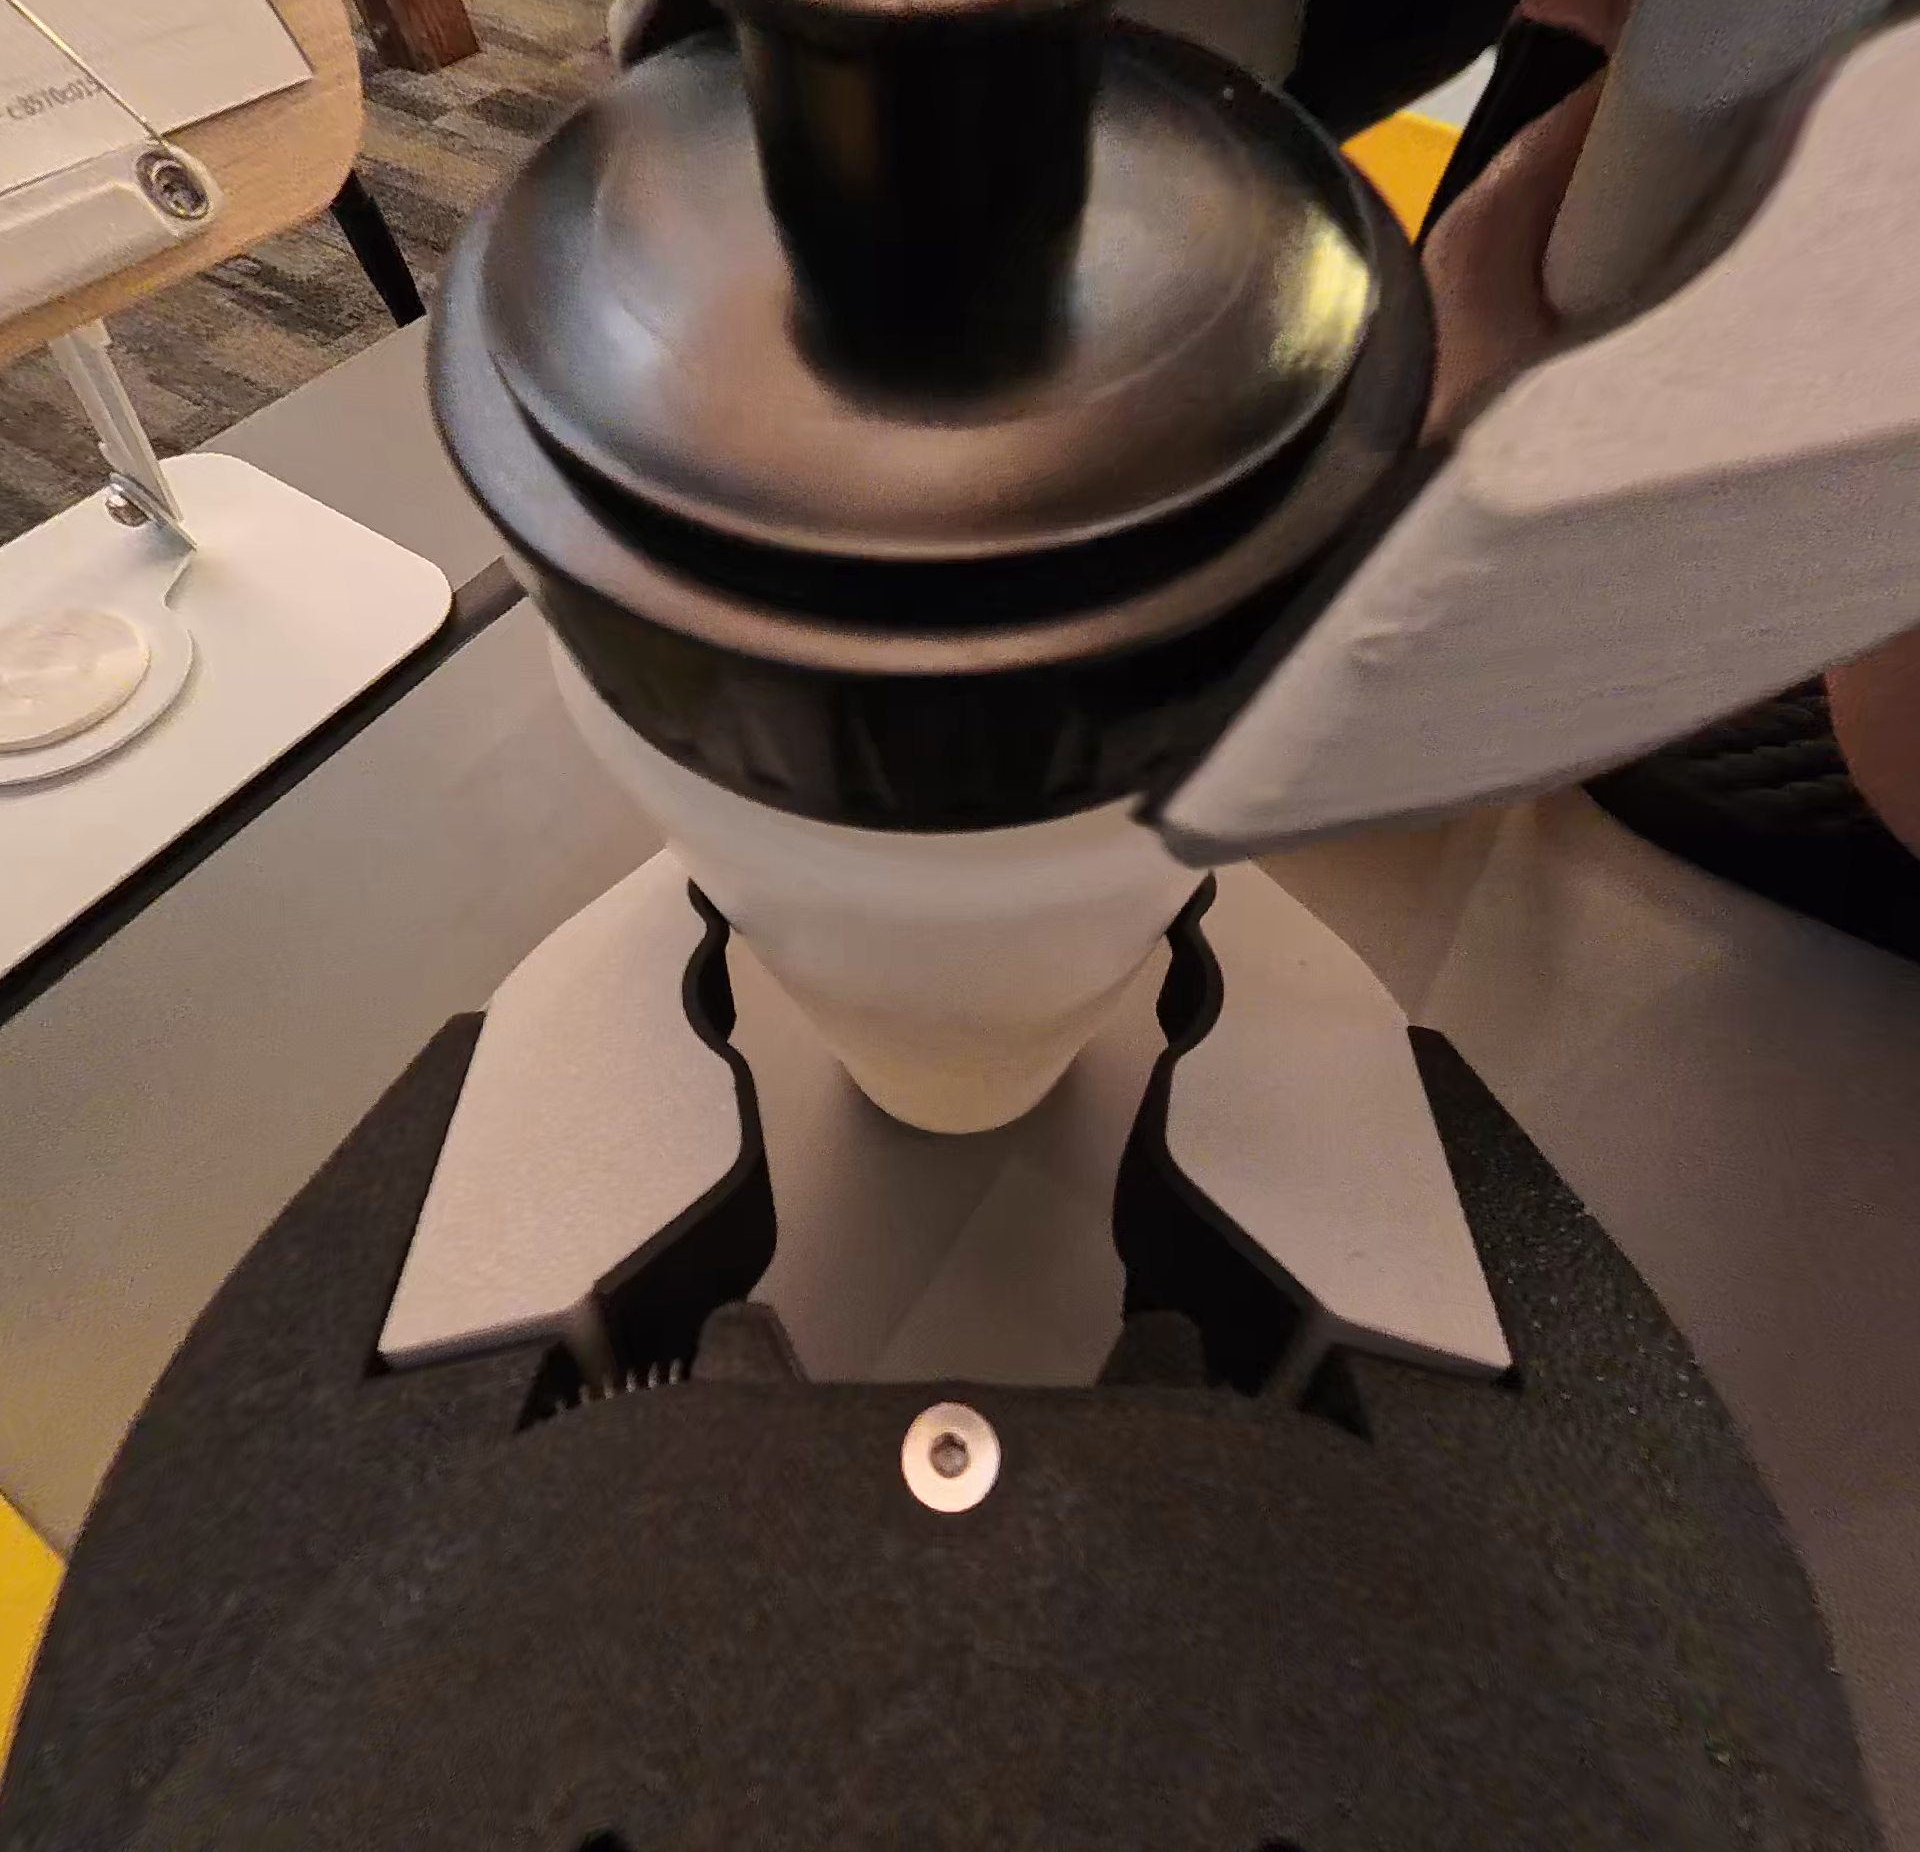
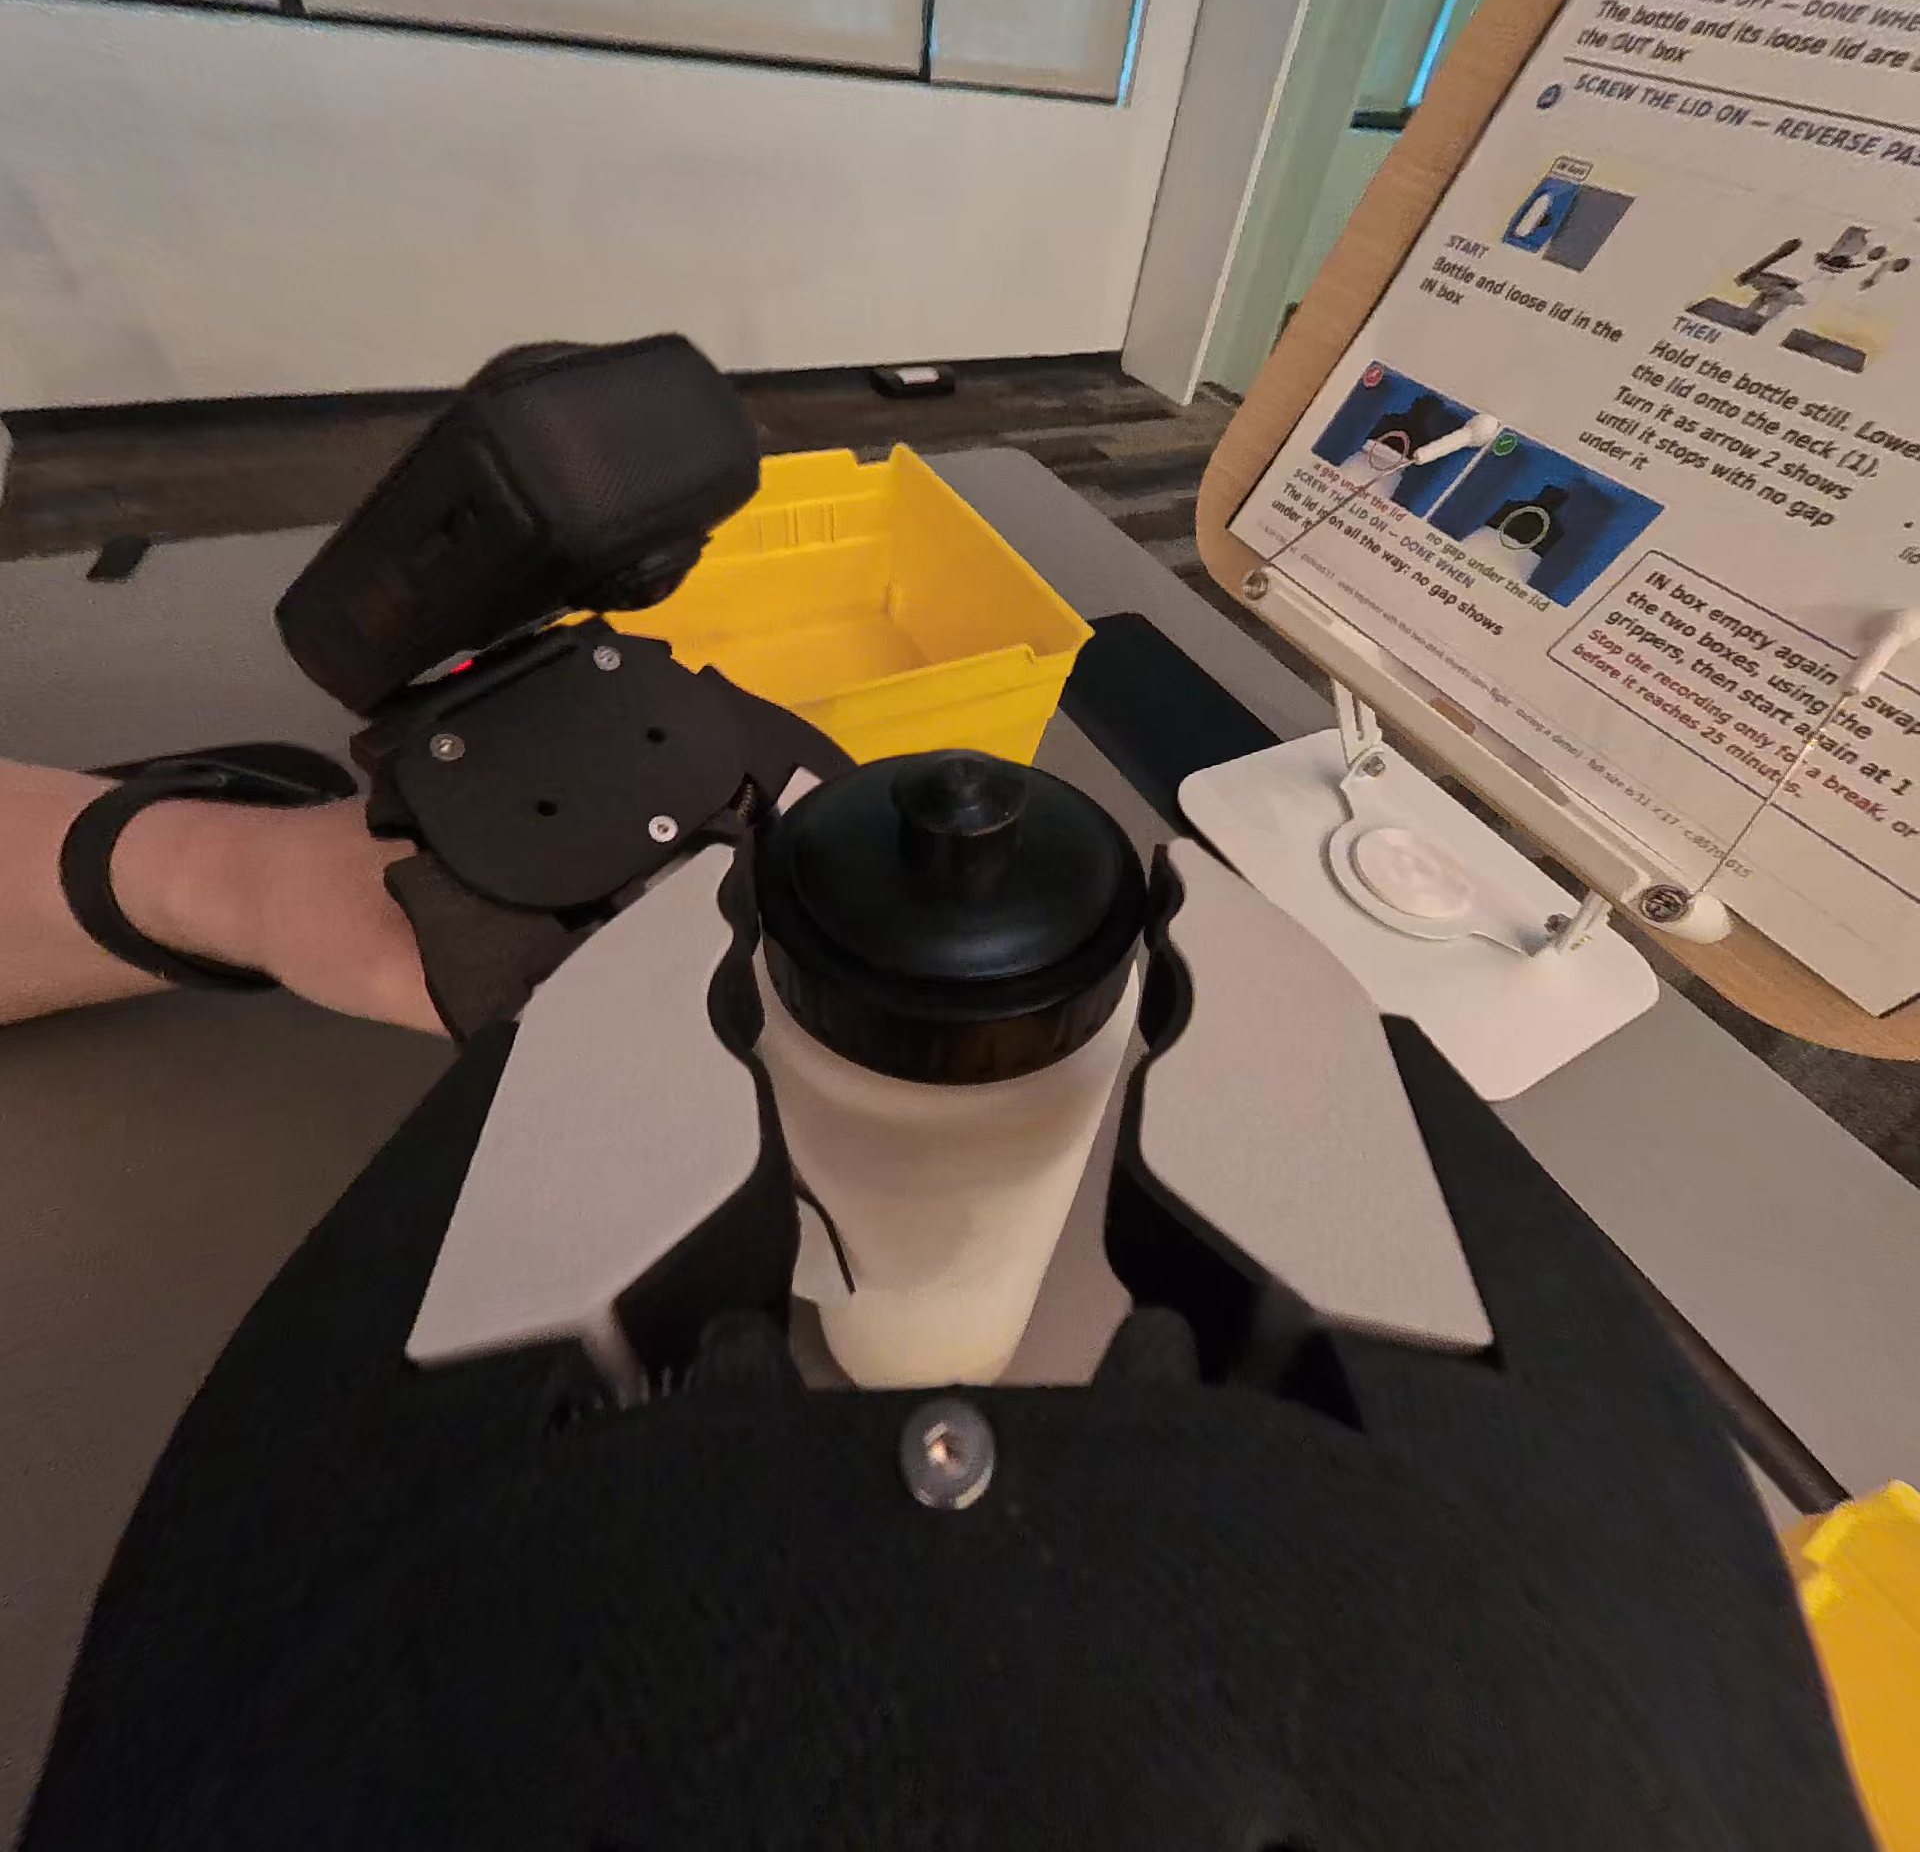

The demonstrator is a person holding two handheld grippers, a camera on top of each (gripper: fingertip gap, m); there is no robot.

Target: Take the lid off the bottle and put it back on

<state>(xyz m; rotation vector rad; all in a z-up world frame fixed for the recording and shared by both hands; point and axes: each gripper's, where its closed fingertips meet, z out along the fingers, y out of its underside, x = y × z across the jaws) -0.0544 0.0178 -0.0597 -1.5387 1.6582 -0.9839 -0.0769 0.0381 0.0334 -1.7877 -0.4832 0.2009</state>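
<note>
The bottle (image 2: 940, 1210), a white translucent body, stands upright on the grey worktop (image 2: 208, 1231) with its black lid (image 2: 951, 919) seated on the neck. The left gripper (image 1: 951, 981) has its fingers (image 1: 582, 1106) set against both sides of the lower white body, closed on it. The right gripper (image 2: 945, 955) has its fingers (image 2: 623, 1064) flanking the lid, the dark inner edges touching the ribbed rim on each side; they appear closed on the lid, though the exact contact is partly hidden. In the left wrist view the lid (image 1: 925, 431) fills the upper frame, its black spout slightly blurred, and one grey finger of the right gripper presses against its right edge. In the right wrist view the left gripper's black housing (image 2: 540, 722) sits just left of the bottle, held by a hand (image 2: 239, 909) with a black strap around the wrist. Behind the bottle an open yellow bin (image 2: 883, 618) rests on the worktop, near a dark mat (image 2: 1153, 690). To the right a wooden board bearing a printed instruction sheet (image 2: 1704, 431) leans on a white stand (image 2: 1455, 929). A corner of a second yellow bin (image 2: 1860, 1636) shows at the lower right edge.
</note>
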